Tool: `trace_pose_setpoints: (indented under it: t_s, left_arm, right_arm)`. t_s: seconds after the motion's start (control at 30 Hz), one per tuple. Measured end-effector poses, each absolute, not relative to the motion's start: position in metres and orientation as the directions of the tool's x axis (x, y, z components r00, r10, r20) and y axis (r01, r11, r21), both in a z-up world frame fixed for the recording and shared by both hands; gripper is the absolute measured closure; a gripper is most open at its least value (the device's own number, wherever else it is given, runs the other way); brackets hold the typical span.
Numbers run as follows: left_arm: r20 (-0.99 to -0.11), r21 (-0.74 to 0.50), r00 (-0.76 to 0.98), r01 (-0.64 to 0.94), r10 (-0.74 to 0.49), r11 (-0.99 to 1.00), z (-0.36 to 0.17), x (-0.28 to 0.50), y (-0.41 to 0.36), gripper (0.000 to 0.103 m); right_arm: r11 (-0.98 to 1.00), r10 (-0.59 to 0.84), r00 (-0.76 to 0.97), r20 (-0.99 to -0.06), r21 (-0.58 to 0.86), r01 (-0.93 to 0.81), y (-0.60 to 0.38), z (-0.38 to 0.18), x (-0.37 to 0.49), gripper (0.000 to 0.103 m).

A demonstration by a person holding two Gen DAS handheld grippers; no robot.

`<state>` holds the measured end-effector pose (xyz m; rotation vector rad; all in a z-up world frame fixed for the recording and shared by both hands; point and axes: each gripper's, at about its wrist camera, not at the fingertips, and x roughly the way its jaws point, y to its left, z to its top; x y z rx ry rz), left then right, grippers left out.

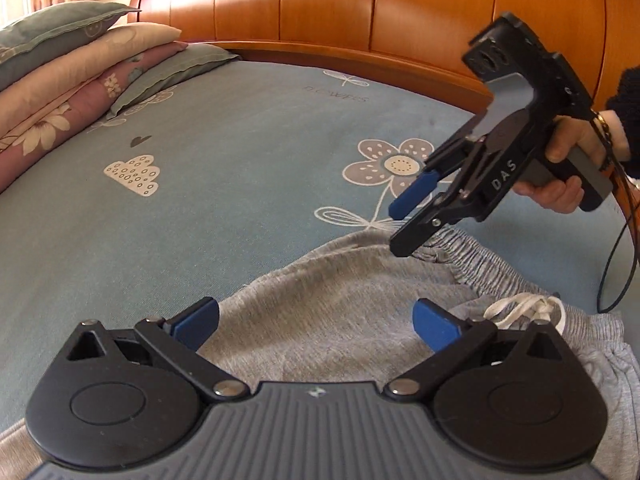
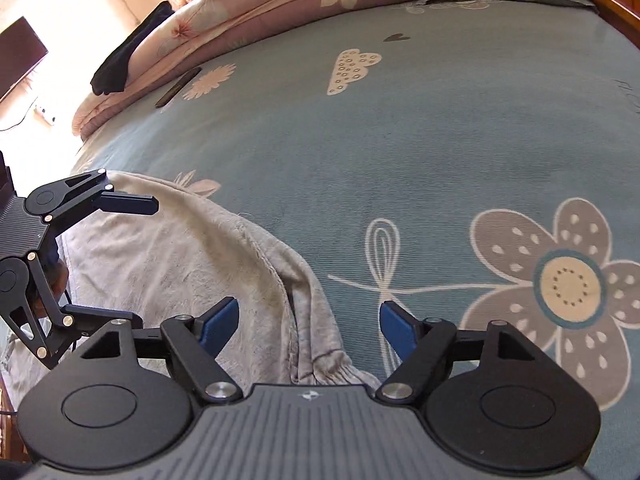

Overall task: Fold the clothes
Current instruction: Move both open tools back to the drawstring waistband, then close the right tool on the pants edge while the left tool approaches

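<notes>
Grey sweatpants [image 1: 340,304] lie on the blue flowered bed sheet [image 1: 200,200], their elastic waistband [image 1: 472,248] and white drawstring [image 1: 524,308] at the right. My left gripper [image 1: 316,316] hovers open just above the grey cloth, with nothing pinched. A hand [image 1: 568,160] holds my right gripper [image 1: 400,227], which is open with its lower fingertip at the waistband edge. In the right wrist view the right gripper [image 2: 310,320] stands open astride the folded edge of the pants [image 2: 180,264], pads apart from the cloth. The left gripper [image 2: 144,260] is open over the pants at the left.
A wooden headboard [image 1: 360,20] runs along the far side. Stacked pillows and quilts [image 1: 80,64] lie at the bed's end, with a black garment [image 2: 124,60] and a dark flat phone-like object [image 2: 178,87] by them. A black cable [image 1: 624,260] hangs from the right gripper.
</notes>
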<state>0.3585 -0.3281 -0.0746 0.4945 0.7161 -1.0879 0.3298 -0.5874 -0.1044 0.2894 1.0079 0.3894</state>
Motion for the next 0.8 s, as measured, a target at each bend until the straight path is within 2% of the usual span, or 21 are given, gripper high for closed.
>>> trace_pose_setpoints:
  t_s: [0.3, 0.37, 0.4, 0.43, 0.53, 0.6, 0.8]
  left_arm:
    - [-0.773, 0.07, 0.197, 0.971, -0.603, 0.228, -0.086, 0.392, -0.351, 0.002]
    - [-0.789, 0.065, 0.171, 0.978, -0.59, 0.197, -0.089, 0.403, -0.36, 0.002]
    - [-0.798, 0.059, 0.155, 0.982, -0.582, 0.181, -0.091, 0.41, -0.364, 0.002]
    - [-0.81, 0.051, 0.134, 0.986, -0.571, 0.159, -0.093, 0.415, -0.369, 0.002]
    - [-0.854, 0.01, 0.06, 0.995, -0.517, 0.098, -0.098, 0.433, -0.384, 0.005]
    - [-0.878, -0.012, 0.023, 0.998, -0.478, 0.069, -0.101, 0.443, -0.394, 0.018]
    - [-0.938, -0.132, -0.144, 0.99, -0.317, -0.058, -0.113, 0.466, -0.422, 0.025]
  right_arm:
    - [0.794, 0.607, 0.331, -0.722, 0.554, -0.249, -0.584, -0.125, 0.376, 0.045]
    - [0.793, 0.609, 0.315, -0.728, 0.551, -0.261, -0.581, -0.127, 0.378, 0.058]
    - [0.805, 0.592, 0.316, -0.741, 0.53, -0.266, -0.579, -0.127, 0.378, 0.066]
    - [0.813, 0.582, 0.316, -0.749, 0.519, -0.264, -0.578, -0.126, 0.379, 0.079]
    - [0.814, 0.579, 0.313, -0.753, 0.512, -0.273, -0.574, -0.124, 0.379, 0.09]
    - [0.823, 0.564, 0.334, -0.755, 0.481, -0.302, -0.568, -0.116, 0.374, 0.092]
    - [0.839, 0.521, 0.401, -0.753, 0.365, -0.404, -0.549, -0.087, 0.356, 0.094]
